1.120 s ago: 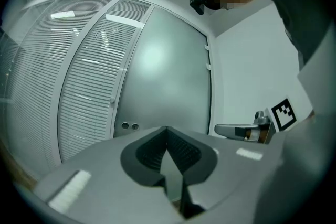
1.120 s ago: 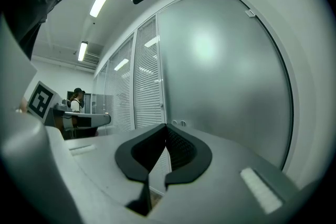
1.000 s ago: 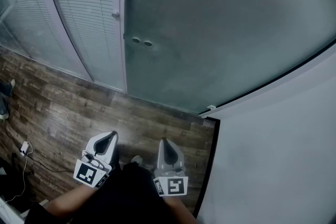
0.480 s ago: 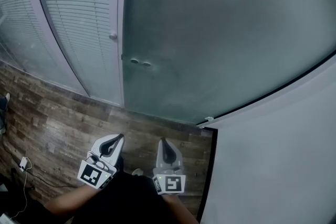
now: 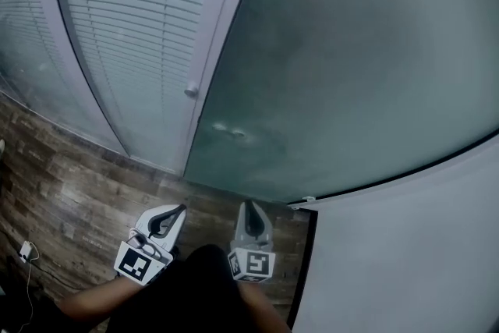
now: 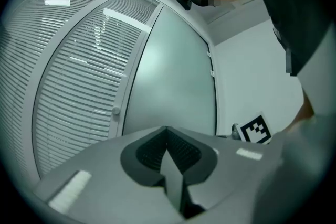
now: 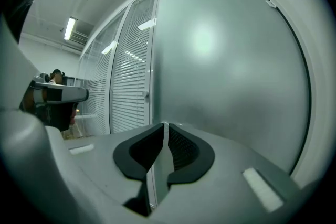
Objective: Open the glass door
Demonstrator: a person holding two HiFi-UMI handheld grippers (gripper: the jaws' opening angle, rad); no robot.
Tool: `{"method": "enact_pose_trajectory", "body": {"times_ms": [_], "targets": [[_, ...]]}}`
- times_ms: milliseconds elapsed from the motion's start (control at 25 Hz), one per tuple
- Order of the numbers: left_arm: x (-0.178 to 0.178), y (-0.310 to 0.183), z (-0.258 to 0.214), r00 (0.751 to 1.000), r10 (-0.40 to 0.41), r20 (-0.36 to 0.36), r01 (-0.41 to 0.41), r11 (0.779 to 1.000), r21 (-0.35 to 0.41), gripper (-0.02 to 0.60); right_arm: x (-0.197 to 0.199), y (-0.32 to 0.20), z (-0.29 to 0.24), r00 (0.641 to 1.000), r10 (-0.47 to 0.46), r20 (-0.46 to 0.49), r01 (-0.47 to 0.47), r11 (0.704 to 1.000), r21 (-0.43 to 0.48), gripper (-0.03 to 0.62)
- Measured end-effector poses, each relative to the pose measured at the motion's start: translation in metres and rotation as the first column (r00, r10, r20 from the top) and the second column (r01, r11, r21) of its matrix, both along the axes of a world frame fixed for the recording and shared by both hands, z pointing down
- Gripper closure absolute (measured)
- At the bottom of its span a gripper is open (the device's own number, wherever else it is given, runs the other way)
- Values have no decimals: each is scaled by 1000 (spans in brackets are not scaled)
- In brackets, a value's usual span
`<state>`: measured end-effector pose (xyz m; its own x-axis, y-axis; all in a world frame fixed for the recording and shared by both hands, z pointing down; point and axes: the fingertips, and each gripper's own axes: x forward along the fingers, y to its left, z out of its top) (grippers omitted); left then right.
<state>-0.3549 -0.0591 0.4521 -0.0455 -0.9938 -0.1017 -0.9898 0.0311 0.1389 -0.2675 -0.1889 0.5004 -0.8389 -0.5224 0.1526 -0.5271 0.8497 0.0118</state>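
- we've closed in: the big frosted glass door [image 5: 351, 74] fills more of the head view now, and its pair of small round metal fittings [image 5: 230, 130] has slid down towards us.
- left gripper [image 5: 179, 210]: jaws pressed together, empty.
- right gripper [image 5: 249, 205]: jaws have just been parting, slim gap, nothing in it.
- the door stands dead ahead beside the white slatted blinds panel [image 5: 132, 27], untouched.
- we reckon it's heavy, rigid, slick glass: go for the fittings near its edge.

Frosted grey-green glass door [image 5: 351, 51]; white slatted blinds [image 5: 132, 27]; brown wood-grain floor [image 5: 70, 183]
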Motion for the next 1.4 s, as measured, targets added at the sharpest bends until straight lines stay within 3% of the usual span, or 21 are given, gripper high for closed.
{"method": "enact_pose_trajectory", "body": {"times_ms": [480,640,1000,1400], "targets": [[-26,-2,11,989,-148,-8,148,989,7,583,-78,-80,70,996,-11,-91,6,999,-53,493],[-32,-2,15,986,-164,26,164,986,2,583,-101,-102,93,991,1,-137,-7,999,-41,488],[-58,-1,24,980,-201,15,201,979,-29,583,-137,-128,117,987,68,-147,-84,991,-106,428],[-61,10,34,980,-199,1,199,980,-16,583,-143,-137,129,988,107,-116,-119,987,-109,438]]}}
